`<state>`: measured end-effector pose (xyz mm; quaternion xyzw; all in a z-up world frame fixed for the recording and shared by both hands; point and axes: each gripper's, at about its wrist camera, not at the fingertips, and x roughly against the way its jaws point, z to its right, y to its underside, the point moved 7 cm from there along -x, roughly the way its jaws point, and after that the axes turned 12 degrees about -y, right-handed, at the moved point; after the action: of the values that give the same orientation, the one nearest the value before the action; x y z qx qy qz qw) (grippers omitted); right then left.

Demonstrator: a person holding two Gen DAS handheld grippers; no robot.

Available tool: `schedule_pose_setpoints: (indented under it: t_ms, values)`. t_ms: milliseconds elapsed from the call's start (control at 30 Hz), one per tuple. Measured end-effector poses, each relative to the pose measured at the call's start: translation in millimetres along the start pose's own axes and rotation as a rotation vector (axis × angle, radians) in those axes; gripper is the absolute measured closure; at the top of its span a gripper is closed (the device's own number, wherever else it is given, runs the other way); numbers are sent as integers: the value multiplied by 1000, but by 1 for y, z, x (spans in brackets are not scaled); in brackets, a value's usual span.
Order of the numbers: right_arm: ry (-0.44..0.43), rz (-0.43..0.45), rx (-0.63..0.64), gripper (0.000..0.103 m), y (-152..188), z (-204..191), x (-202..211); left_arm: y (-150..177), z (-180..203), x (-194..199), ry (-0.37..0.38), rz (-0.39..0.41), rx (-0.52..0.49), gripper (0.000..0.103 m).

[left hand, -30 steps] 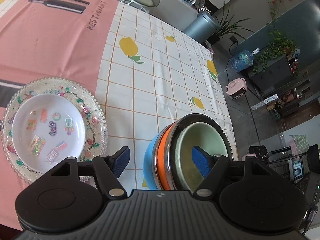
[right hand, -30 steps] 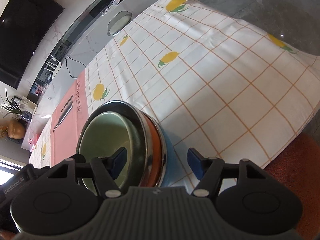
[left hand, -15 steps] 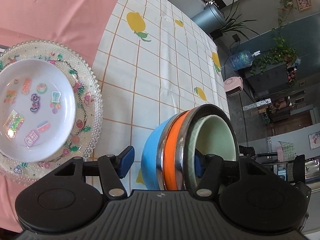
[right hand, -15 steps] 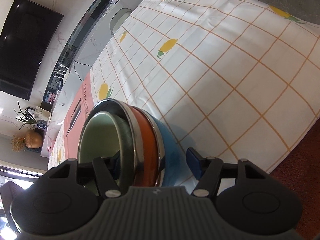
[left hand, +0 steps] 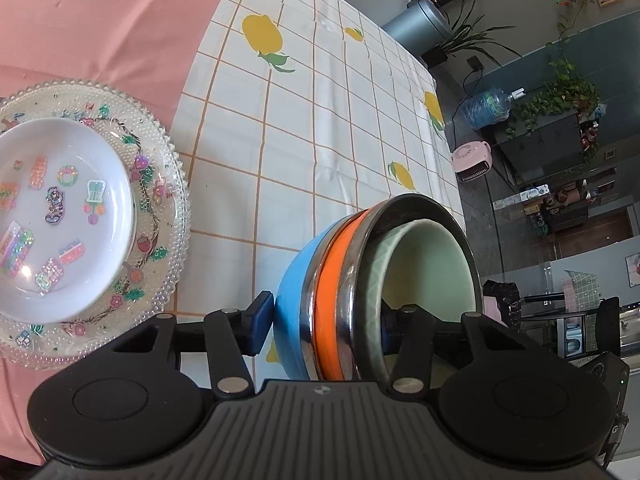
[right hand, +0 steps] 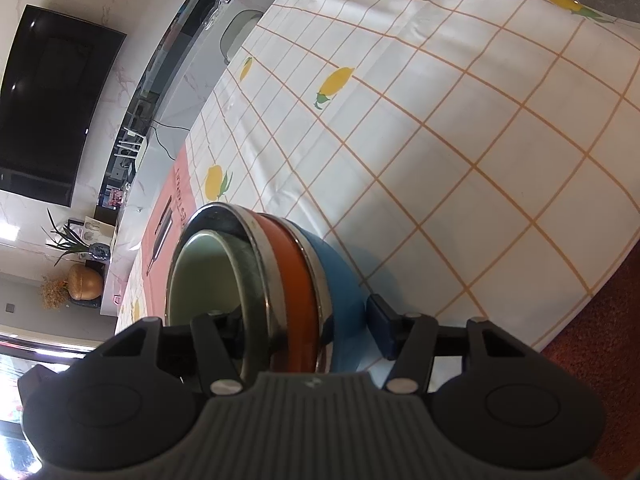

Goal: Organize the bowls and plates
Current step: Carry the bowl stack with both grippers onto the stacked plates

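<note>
Bowl stack (left hand: 352, 280): four nested, counted outside to inside as blue, orange, steel, pale green. Plates: two, white stickered plate (left hand: 60, 216) inside beaded glass plate (left hand: 168, 184), left of stack on bench (left hand: 320, 120). Left tool (left hand: 324, 322) and right tool (right hand: 304, 320) each straddling stack wall, one pad inside, one outside; pad contact not discernible. Stack larger in frame than 1 s ago.
</note>
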<state>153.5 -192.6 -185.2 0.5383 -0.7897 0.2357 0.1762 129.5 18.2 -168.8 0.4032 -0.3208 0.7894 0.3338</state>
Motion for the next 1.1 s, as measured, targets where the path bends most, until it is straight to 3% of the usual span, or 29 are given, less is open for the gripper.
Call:
schedule_pose_setpoints:
  t_ms: [233,467,767,1100]
  values:
    - [-2,-2,-9,49,4,-1,0,0,1,5,-27,27,-30,47]
    - [1,-4,25,50,10,-17,1,-2,-8,24,-9,54,-22,47]
    - [-35,-58,106,50,22,-66,-19,-22,-39,70,-13,134,24,47]
    - [-82,-170,229,50,48,-129,-71,-43,-97,107,-46,203,133,47]
